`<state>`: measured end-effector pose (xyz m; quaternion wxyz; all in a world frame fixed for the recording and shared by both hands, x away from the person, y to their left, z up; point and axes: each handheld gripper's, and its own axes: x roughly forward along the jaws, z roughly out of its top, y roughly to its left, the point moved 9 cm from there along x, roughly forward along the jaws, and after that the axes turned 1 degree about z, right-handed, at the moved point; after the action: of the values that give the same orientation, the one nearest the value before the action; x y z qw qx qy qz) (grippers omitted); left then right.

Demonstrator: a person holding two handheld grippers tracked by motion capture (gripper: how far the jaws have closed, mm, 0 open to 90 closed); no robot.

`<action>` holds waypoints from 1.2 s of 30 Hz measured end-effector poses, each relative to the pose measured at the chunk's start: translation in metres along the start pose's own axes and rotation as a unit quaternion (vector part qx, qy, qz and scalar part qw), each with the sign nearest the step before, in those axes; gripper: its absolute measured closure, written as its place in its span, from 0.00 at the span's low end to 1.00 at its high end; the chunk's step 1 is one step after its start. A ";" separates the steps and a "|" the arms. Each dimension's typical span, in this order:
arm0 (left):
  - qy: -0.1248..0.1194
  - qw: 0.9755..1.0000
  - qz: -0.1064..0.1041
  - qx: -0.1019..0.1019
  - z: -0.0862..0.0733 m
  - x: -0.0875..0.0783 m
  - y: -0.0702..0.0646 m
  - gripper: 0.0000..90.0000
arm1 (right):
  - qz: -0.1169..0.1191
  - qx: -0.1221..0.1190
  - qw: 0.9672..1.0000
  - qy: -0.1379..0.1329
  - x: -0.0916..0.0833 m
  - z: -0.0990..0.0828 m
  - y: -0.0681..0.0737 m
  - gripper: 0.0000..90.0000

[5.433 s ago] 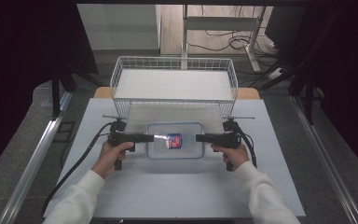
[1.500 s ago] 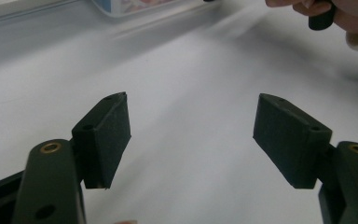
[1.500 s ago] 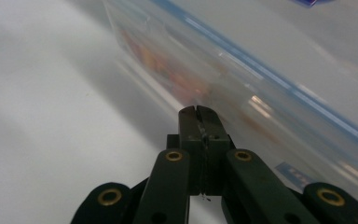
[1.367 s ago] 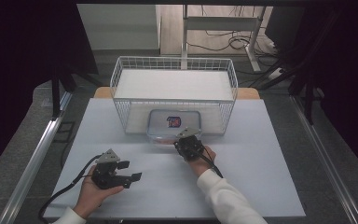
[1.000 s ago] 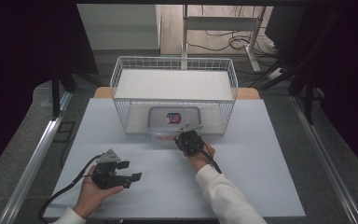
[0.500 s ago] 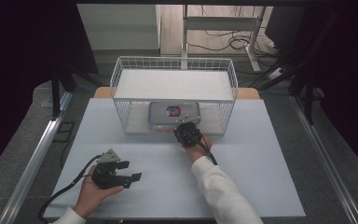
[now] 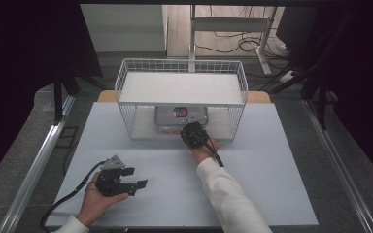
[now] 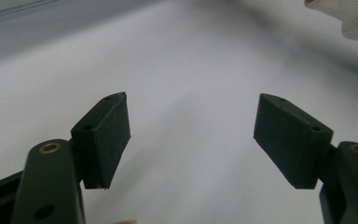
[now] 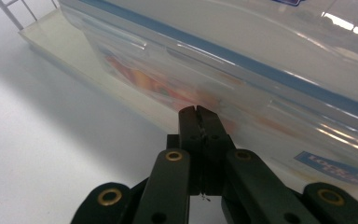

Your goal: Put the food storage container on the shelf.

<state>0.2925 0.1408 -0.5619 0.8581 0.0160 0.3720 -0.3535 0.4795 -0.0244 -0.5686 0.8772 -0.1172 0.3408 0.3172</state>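
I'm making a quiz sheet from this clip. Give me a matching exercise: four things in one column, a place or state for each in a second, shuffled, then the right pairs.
Things:
1. left gripper
2. right gripper
3. plastic container
4. wire rack

Places or states:
A. on the rack's lower shelf
B. jaws shut, tips against the container
C. jaws open, over bare table
D. stands at the table's far edge

Pairs: 1-C, 2-B, 3-A, 4-D

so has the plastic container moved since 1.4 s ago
Yes. The container has slid away from the person, deeper under the wire rack, with the shut right gripper against its near side.
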 end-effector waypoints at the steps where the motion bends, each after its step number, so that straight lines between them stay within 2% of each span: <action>1: 0.000 1.000 0.001 0.001 0.000 0.000 0.000 0.30 | -0.001 0.000 1.000 0.001 0.000 -0.001 0.000 0.99; 4: -0.001 1.000 0.001 -0.001 0.001 0.000 0.001 0.30 | 0.000 0.000 1.000 0.002 -0.002 -0.002 0.000 0.99; 8: -0.002 1.000 0.000 -0.003 0.000 -0.001 0.001 0.30 | 0.015 -0.004 1.000 -0.003 -0.014 -0.003 0.004 0.99; 13: -0.003 1.000 0.001 -0.003 0.000 -0.002 0.002 0.30 | 0.030 -0.036 0.999 0.000 -0.037 -0.007 0.010 0.99; 14: -0.003 1.000 0.001 -0.003 0.000 -0.002 0.003 0.30 | 0.030 -0.036 0.999 0.000 -0.037 -0.007 0.010 0.99; 17: -0.001 1.000 0.001 -0.003 0.000 -0.001 0.003 0.30 | 0.038 -0.046 0.998 -0.006 -0.052 -0.013 0.011 0.99; 19: 0.000 1.000 0.002 -0.004 0.000 -0.001 0.002 0.30 | 0.041 -0.045 0.998 -0.006 -0.056 -0.016 0.011 0.99; 20: -0.002 1.000 0.001 -0.007 0.001 -0.001 0.003 0.30 | 0.059 -0.029 0.998 -0.008 -0.064 -0.021 0.011 0.99; 23: -0.011 1.000 -0.004 -0.018 0.005 -0.001 0.004 0.30 | 0.067 -0.026 0.997 -0.010 -0.073 -0.027 0.009 0.99; 26: -0.015 1.000 0.000 -0.022 0.007 -0.001 0.006 0.30 | 0.071 -0.028 0.997 -0.017 -0.091 -0.038 0.006 0.99; 28: -0.017 1.000 0.003 -0.021 0.008 -0.002 0.007 0.30 | 0.076 -0.022 0.997 -0.022 -0.107 -0.047 0.004 0.99; 29: -0.018 1.000 0.002 -0.023 0.008 -0.003 0.007 0.30 | 0.080 -0.017 0.996 -0.025 -0.123 -0.059 0.001 0.99; 30: -0.020 0.999 0.001 -0.027 0.009 -0.003 0.007 0.30 | 0.080 -0.017 0.996 -0.025 -0.123 -0.059 0.001 0.99; 32: -0.020 0.999 0.002 -0.028 0.010 -0.003 0.008 0.30 | 0.082 -0.019 0.996 -0.019 -0.139 -0.074 -0.003 0.99; 33: -0.016 1.000 0.008 -0.022 0.009 -0.002 0.010 0.30 | 0.082 -0.022 0.996 -0.019 -0.155 -0.088 -0.006 0.97; 34: -0.016 1.000 0.008 -0.022 0.009 -0.002 0.010 0.30 | 0.082 -0.022 0.996 -0.019 -0.155 -0.088 -0.006 0.97; 35: -0.013 1.000 0.012 -0.021 0.008 -0.001 0.010 0.30 | 0.080 -0.018 0.996 -0.021 -0.170 -0.101 -0.012 0.94; 36: -0.012 1.000 0.012 -0.022 0.008 0.000 0.010 0.30 | 0.080 -0.012 0.997 -0.021 -0.177 -0.108 -0.016 0.93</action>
<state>0.3034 0.1464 -0.5584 0.8671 -0.0027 0.3686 -0.3352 0.3333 -0.1665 -0.5296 0.8548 -0.0930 0.3265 0.3926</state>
